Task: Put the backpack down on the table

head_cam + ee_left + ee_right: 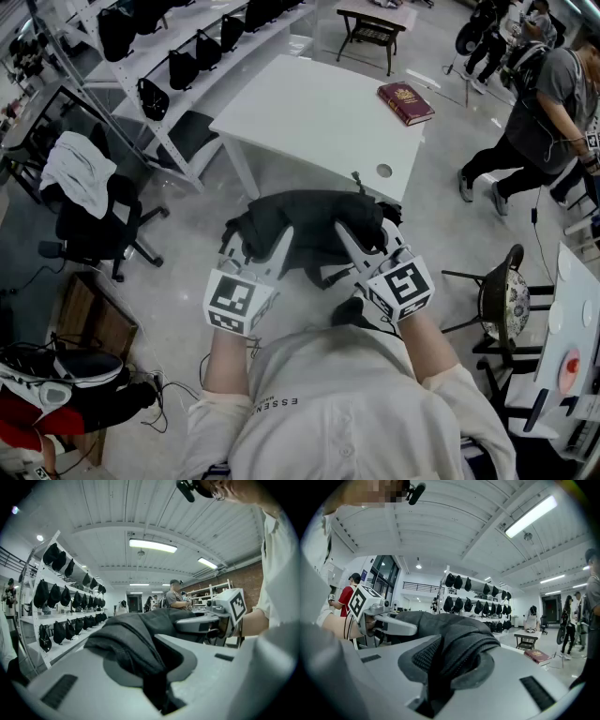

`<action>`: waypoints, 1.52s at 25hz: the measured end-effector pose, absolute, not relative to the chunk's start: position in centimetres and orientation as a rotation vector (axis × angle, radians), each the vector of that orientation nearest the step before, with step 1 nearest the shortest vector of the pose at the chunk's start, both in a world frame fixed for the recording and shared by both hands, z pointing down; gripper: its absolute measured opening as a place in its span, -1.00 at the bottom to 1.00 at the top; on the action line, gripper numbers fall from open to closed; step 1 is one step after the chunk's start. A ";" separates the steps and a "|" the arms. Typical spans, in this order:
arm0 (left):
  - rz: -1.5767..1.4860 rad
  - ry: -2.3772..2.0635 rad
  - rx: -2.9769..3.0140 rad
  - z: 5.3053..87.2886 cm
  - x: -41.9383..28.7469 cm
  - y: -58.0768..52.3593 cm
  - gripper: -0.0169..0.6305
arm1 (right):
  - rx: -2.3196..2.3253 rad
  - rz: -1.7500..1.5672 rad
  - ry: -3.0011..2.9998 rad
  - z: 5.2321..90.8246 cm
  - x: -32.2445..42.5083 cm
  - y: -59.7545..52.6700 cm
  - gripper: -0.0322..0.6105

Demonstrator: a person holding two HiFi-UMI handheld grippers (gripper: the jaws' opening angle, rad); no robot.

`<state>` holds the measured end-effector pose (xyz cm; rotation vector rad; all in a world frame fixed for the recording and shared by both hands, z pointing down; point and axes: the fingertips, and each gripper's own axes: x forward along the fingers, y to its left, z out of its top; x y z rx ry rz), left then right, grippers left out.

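Observation:
A black backpack [309,223] hangs in the air in front of me, just short of the near edge of the white table [309,108]. My left gripper [261,251] is shut on dark fabric at its left side. In the left gripper view the fabric of the backpack [136,641] runs down between the jaws. My right gripper [361,246] is shut on the right side; the mesh-padded part of the backpack [454,651] is pinched between its jaws. Each gripper shows in the other's view, the right gripper [213,616] and the left gripper [389,620].
A red book [405,102] lies at the table's far right corner. A rack of black bags [178,56] runs along the left, an office chair [89,211] stands nearer. A person [539,112] walks at the right, near a stool [506,295].

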<state>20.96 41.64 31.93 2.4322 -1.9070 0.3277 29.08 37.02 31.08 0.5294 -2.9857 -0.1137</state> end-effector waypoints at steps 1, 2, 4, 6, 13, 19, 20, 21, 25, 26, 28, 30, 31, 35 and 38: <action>0.326 -1.903 2.434 31.9 20.8 41.6 -0.74 | 0.537 -0.110 -2.982 31.1 29.0 37.1 -0.63; 0.324 -1.898 2.436 32.0 20.7 41.7 -0.74 | 0.545 -0.107 -2.979 31.2 28.9 37.1 -0.63; 0.322 -1.887 2.439 32.0 20.4 41.8 -0.74 | 0.559 -0.104 -2.975 31.2 28.6 37.3 -0.63; 0.322 -1.881 2.436 32.1 20.0 42.1 -0.74 | 0.561 -0.105 -2.975 31.1 28.3 37.7 -0.63; 0.312 -1.873 2.427 32.7 19.6 43.0 -0.74 | 0.554 -0.095 -2.979 31.6 27.9 38.4 -0.63; 0.324 -1.892 2.429 32.2 16.7 42.3 -0.74 | 0.545 -0.094 -3.014 31.3 25.0 37.7 -0.63; 0.325 -1.898 2.421 32.3 16.5 42.0 -0.74 | 0.537 -0.090 -3.016 31.4 24.7 37.4 -0.63; 0.324 -1.906 2.409 32.4 16.3 41.8 -0.74 | 0.525 -0.086 -3.016 31.4 24.6 37.0 -0.63; 0.310 -1.940 2.363 32.8 15.4 39.8 -0.74 | 0.463 -0.088 -3.017 31.7 23.3 34.8 -0.63; 0.307 -1.945 2.356 32.9 14.9 39.0 -0.74 | 0.453 -0.088 -3.019 31.8 22.8 33.9 -0.63; 0.308 -1.950 2.339 33.3 13.7 37.2 -0.74 | 0.439 -0.072 -3.020 32.3 21.5 32.0 -0.63; 0.319 -1.952 2.317 33.8 12.2 35.3 -0.74 | 0.429 -0.047 -3.021 32.9 20.0 29.9 -0.63; 0.325 -1.956 2.306 33.9 11.6 34.2 -0.74 | 0.426 -0.038 -3.023 33.1 19.4 28.8 -0.63; 0.348 -1.986 2.271 32.8 11.7 29.9 -0.74 | 0.399 -0.030 -3.043 32.1 19.4 24.3 -0.62; 0.349 -2.010 2.253 31.2 12.0 26.7 -0.74 | 0.361 -0.057 -3.063 30.5 19.6 20.8 -0.62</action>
